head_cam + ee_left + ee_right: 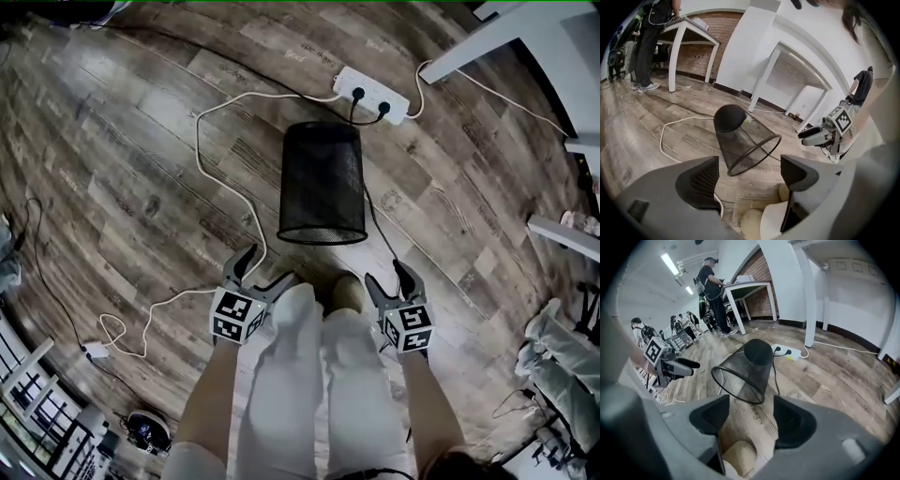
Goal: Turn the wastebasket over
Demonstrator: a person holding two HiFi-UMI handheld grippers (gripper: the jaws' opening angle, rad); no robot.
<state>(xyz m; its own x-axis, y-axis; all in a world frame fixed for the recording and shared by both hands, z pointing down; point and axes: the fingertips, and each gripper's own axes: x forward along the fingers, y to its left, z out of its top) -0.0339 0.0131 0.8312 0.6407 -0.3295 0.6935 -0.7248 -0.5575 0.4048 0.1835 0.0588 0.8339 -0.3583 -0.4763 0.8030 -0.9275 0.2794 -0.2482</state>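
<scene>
On the wood-plank floor [141, 112], just ahead of the person's feet, the black mesh wastebasket [322, 183] lies on its side. Its open rim is turned toward the person and its closed bottom toward the white power strip [372, 94] beyond it. A white cable [199, 141] loops over the planks on its left. The left gripper [265, 267] hangs low beside the person's left leg, below and a little left of the rim, apart from it. The right gripper [387, 275] hangs beside the right leg, below and to the right of the rim, also clear of it. Both point down and forward at the basket. In the left gripper view the fingers [701, 180] stand wide apart with only floor and a pale shoe [751, 222] showing in the gap; the basket sits beyond the tips, untouched. In the right gripper view the fingers [712, 416] are likewise spread wide with nothing between them, the rim lying just past the tips and slightly to their left
</scene>
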